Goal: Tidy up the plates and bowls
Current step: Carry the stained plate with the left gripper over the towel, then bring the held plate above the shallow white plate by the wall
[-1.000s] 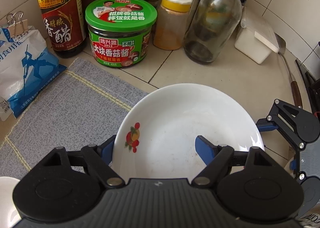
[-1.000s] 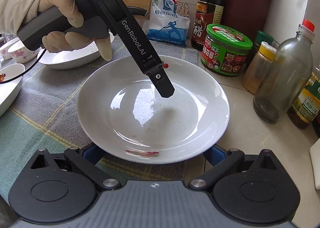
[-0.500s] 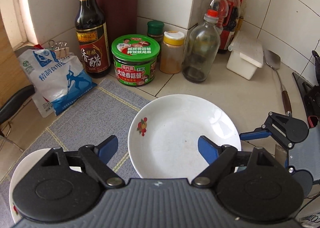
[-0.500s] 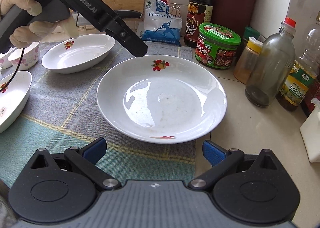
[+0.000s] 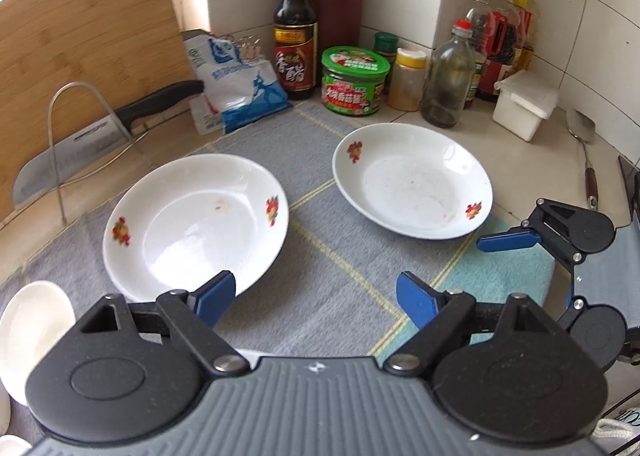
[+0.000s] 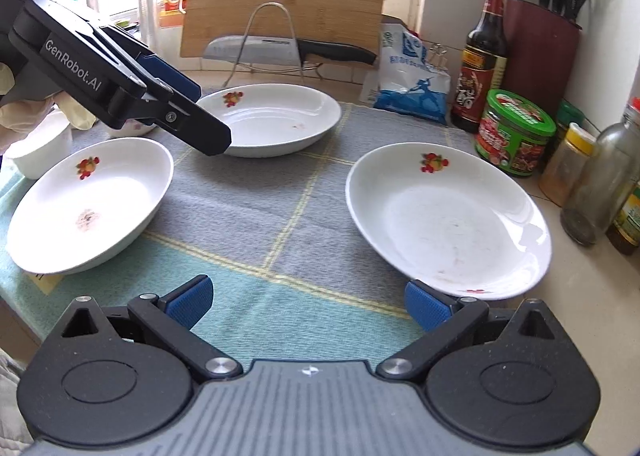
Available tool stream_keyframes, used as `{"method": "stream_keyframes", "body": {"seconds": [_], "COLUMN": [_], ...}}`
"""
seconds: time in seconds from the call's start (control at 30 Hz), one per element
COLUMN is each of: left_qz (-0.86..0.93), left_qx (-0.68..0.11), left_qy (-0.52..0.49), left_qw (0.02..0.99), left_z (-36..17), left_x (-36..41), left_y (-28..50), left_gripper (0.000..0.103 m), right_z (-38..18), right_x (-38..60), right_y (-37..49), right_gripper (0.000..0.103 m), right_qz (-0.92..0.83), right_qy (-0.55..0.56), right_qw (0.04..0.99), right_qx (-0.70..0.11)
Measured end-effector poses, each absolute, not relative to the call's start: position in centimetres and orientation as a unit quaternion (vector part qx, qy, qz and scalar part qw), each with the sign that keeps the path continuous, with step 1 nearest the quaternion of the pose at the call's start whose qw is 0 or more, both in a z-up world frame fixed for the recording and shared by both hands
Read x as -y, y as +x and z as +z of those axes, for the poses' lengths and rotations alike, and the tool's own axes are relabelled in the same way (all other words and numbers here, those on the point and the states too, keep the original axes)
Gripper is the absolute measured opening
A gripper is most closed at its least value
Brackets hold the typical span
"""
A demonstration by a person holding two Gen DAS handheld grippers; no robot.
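- Left wrist view: the left gripper (image 5: 316, 292) stands open above the grey cloth (image 5: 320, 296), nothing between its blue pads. Its jaws have just been opening.
- The right plate (image 5: 414, 186) lies flat on the cloth's far right part, near the green jar (image 5: 355, 81) and the clear bottle (image 5: 448, 76). It is apart from both grippers.
- The back plate (image 5: 196, 224) lies left of it, its near rim just behind the left pad.
- The right gripper (image 5: 560, 232) shows at the right edge, 1 blue pad pointing toward the right plate without touching it.
- A cleaver (image 5: 80, 144) rests in a wire stand before the board (image 5: 80, 36).
- Right wrist view: the right gripper (image 6: 308, 302) is open over the cloth (image 6: 280, 216) and holds nothing.
- 3 plates lie on the cloth: the right plate (image 6: 448, 216), its near rim just beyond the right pad; the back plate (image 6: 276, 118); the left plate (image 6: 88, 204).
- The left gripper (image 6: 188, 112), in a gloved hand (image 6: 24, 112), hangs over the back plate's left rim, empty.
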State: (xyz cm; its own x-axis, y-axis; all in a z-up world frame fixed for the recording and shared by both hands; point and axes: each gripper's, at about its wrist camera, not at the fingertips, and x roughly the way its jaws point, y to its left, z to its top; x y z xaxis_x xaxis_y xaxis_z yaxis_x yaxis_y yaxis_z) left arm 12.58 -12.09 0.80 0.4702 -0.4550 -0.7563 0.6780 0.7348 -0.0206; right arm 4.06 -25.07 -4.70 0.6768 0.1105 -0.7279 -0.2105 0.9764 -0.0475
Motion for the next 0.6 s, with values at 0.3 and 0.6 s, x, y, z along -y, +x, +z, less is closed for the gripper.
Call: {"method": "stream_keyframes", "body": {"seconds": [0.3,0.6], "left_qz": [-0.264,-0.244], "left_qx": [-0.419,-0.423], "left_qy": [0.101,0.094], "left_qw": [0.863,0.868], "left_z": [-0.5,-0.2], "left_x": [5.1,1.5], "left_y": [9.8,8.8], "left_gripper": [0.087,0.087], "right_z": [-5.9,-7.2], "right_x": [19.1,14.5], "right_y": [3.7,3.1], "right_gripper": [0.103,0.103], "right_qz": [0.171,0.225], "right_qy": [-0.077,-0.097], "right_qw": [0.901,0.889], "right_qx": [-0.392,-0.387]}}
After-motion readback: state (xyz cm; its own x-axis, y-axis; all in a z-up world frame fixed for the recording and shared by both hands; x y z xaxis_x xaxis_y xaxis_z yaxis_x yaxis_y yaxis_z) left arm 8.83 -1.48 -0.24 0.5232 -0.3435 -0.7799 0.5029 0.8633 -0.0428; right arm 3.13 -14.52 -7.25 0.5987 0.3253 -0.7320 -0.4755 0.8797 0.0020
